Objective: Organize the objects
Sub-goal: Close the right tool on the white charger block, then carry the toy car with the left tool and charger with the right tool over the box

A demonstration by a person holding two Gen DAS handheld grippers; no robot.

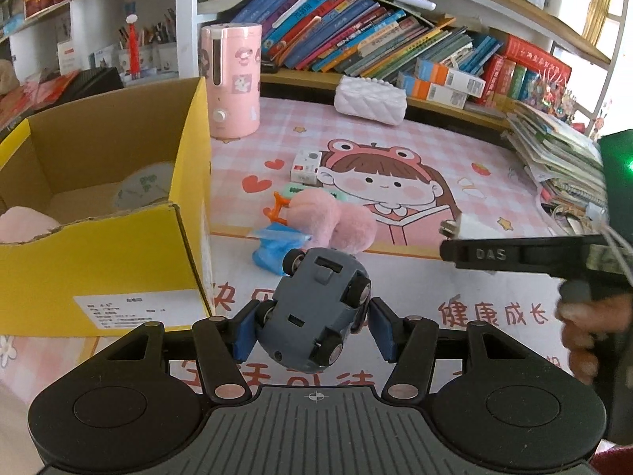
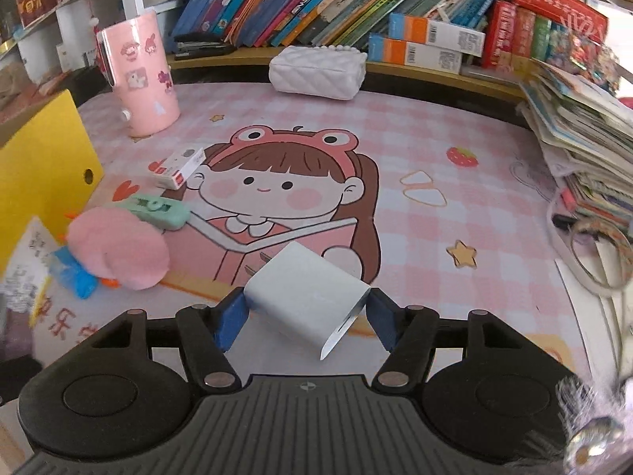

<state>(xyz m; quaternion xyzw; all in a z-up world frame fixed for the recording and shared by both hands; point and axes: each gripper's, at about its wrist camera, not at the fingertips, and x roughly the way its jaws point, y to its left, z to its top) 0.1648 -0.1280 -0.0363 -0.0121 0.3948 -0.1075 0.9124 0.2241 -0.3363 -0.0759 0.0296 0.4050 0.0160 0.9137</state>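
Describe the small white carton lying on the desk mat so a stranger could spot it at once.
Find the pink checked desk mat with its cartoon girl in a frog hat. Just left of her face lies the small white carton, flat on the mat. Unlike the mint-green gadget and fluffy pink earmuffs nearer the camera, it is boxy with red markings.

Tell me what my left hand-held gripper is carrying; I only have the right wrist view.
Observer: The left hand-held gripper is shut on a grey toy car, held upside down with its wheels showing.
Operator: Is anything already in the yellow box?
Observer: Yes, the yellow box is open, and something soft and pink lies in its near corner.
Operator: Anything else in there?
Observer: A pale round disc with green print lies on the box floor.
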